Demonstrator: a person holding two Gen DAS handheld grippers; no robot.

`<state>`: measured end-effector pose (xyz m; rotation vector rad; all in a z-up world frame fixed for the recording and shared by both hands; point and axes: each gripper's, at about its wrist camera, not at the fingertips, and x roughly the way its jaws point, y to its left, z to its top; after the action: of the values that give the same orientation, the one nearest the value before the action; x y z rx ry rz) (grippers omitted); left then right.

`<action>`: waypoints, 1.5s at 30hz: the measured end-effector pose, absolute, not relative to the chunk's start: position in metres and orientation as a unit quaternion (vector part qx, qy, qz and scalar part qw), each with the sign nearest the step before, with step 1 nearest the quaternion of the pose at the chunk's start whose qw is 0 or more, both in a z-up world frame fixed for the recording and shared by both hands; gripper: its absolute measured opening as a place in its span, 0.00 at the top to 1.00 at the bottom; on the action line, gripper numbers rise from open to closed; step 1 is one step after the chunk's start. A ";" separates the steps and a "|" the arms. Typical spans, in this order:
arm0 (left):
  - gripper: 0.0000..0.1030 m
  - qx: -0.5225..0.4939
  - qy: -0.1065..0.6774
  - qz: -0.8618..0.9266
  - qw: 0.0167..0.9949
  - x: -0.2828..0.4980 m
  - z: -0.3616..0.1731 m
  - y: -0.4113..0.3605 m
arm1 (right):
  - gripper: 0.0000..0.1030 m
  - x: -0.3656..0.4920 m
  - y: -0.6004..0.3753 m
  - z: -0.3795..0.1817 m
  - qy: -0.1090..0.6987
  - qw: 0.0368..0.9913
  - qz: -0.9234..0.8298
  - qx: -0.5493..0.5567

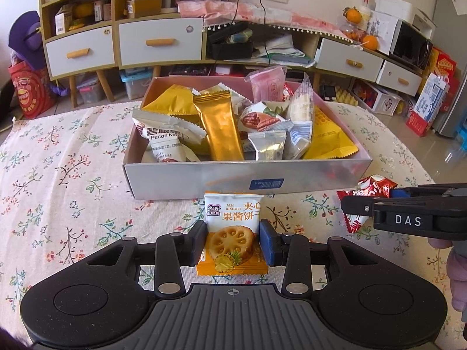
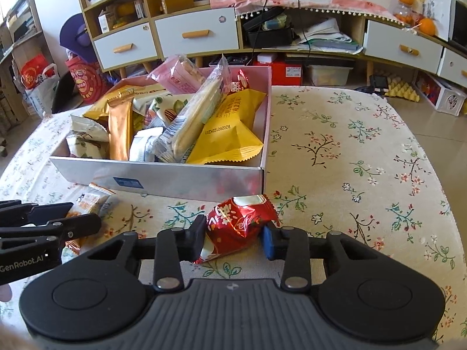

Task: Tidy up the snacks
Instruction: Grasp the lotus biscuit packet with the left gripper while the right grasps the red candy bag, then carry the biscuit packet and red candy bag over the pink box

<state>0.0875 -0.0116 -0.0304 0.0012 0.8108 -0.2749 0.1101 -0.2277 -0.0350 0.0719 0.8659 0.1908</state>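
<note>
We see the left gripper (image 1: pixel 232 242) clamped on a jam biscuit packet (image 1: pixel 232 233), pads pressing both its sides, packet on the floral tablecloth (image 1: pixel 73 175) just in front of the snack box (image 1: pixel 248 178); the right gripper (image 2: pixel 233 237) grips a red foil snack (image 2: pixel 242 224), jaws narrow, also on the cloth near the box's front right corner; box is full of mixed packets, a gold stick pack (image 1: pixel 221 128) and a yellow bag (image 2: pixel 230 128) among them; the two grippers sit side by side.
</note>
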 end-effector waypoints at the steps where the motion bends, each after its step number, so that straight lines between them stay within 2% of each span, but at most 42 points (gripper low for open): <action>1: 0.65 -0.003 0.394 -0.133 0.910 0.087 -0.030 -0.011 | 0.66 0.109 -0.228 -0.033 0.418 0.903 0.095 0.037; 14: 0.65 -0.054 0.365 -0.143 0.918 0.075 -0.002 -0.002 | 0.67 0.093 -0.238 -0.006 0.385 0.914 0.107 0.073; 24: 0.65 -0.052 0.337 -0.132 0.931 0.106 0.012 -0.008 | 0.67 0.109 -0.235 0.005 0.361 0.920 0.114 0.099; 45: 0.64 -0.024 0.348 -0.128 0.929 0.159 -0.024 -0.022 | 0.67 0.149 -0.224 -0.015 0.362 0.922 0.115 0.081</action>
<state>0.1591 -0.0216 -0.0241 -0.0486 0.7123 -0.2615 0.1491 -0.2244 -0.0152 0.1654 0.7438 0.2359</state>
